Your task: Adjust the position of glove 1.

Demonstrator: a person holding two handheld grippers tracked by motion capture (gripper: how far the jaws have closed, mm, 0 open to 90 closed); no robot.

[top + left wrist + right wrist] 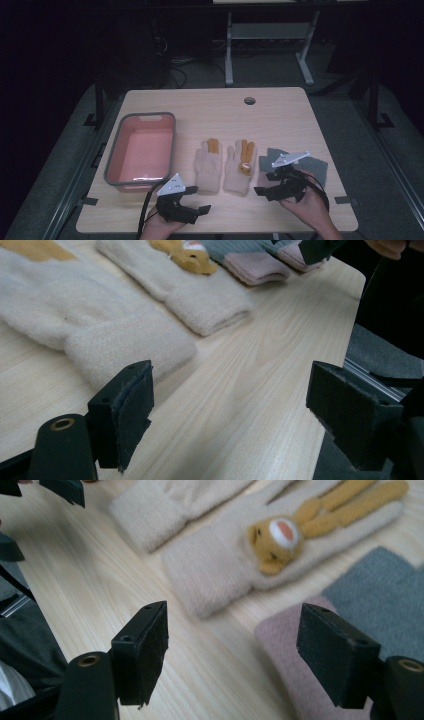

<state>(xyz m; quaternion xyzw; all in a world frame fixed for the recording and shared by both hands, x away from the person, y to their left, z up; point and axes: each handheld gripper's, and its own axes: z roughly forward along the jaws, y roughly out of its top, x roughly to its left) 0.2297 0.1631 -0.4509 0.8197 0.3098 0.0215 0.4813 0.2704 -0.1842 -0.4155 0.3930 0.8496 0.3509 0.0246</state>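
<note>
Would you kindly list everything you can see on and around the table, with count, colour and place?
table: one, light wood, centre of the high view.
bin: one, grey rim with pink inside, left part of the table.
cream gloves: two, cream with orange fingers, side by side mid-table; the right one bears an orange animal face.
grey gloves: apparently two, grey with pink cuffs, right of the cream ones, partly behind the right gripper.
hole: one, dark, far edge of the table.
white frame: one, on the floor beyond the table.
left gripper: one, black, jaws apart, near edge below the cream gloves.
right gripper: one, black, jaws apart, by the grey gloves' cuffs.
hands: two, at the bottom edge.
</note>
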